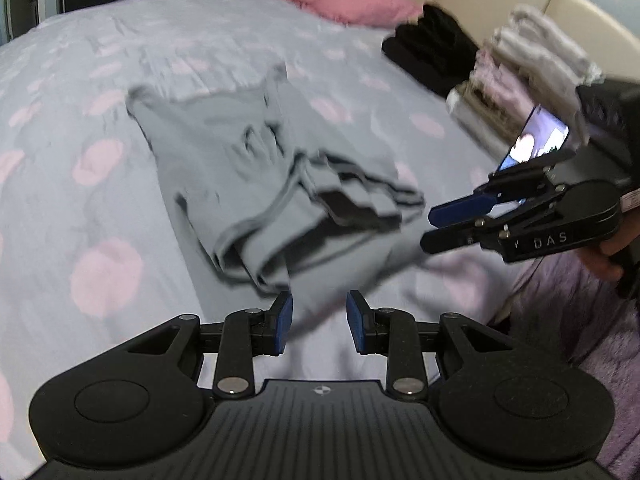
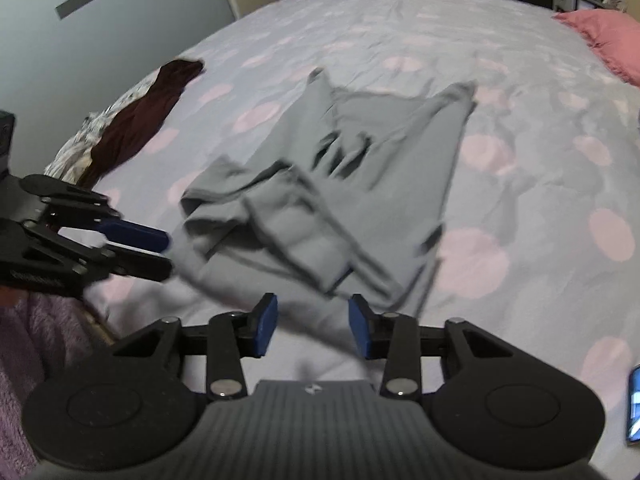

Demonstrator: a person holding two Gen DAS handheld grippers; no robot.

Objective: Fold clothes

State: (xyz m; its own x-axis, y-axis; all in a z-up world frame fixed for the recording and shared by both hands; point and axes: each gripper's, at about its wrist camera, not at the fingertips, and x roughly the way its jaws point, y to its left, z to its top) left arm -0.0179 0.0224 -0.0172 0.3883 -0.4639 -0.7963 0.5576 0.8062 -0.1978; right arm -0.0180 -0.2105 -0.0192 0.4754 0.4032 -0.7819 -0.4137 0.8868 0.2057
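Note:
A grey garment (image 1: 256,184) (image 2: 352,184) with dark stripes lies partly folded and rumpled on the bed (image 1: 80,160) (image 2: 540,160), whose sheet is pale with pink dots. My left gripper (image 1: 319,320) hovers just short of the garment's near edge, open, with only sheet showing between its blue pads. It also shows at the left of the right wrist view, the left gripper (image 2: 164,252) beside the garment's left edge. My right gripper (image 2: 312,326) is open near the garment's near edge, nothing between its pads. From the left wrist view, the right gripper (image 1: 432,228) sits by the garment's right side.
A pink pillow (image 1: 344,0) (image 2: 608,40) lies at the head of the bed. Stacks of folded clothes, black (image 1: 432,52) and pale (image 1: 520,72), stand by the headboard. A lit phone (image 1: 536,136) (image 2: 634,412) lies near them. A dark maroon garment (image 2: 148,116) lies at the bed's left edge.

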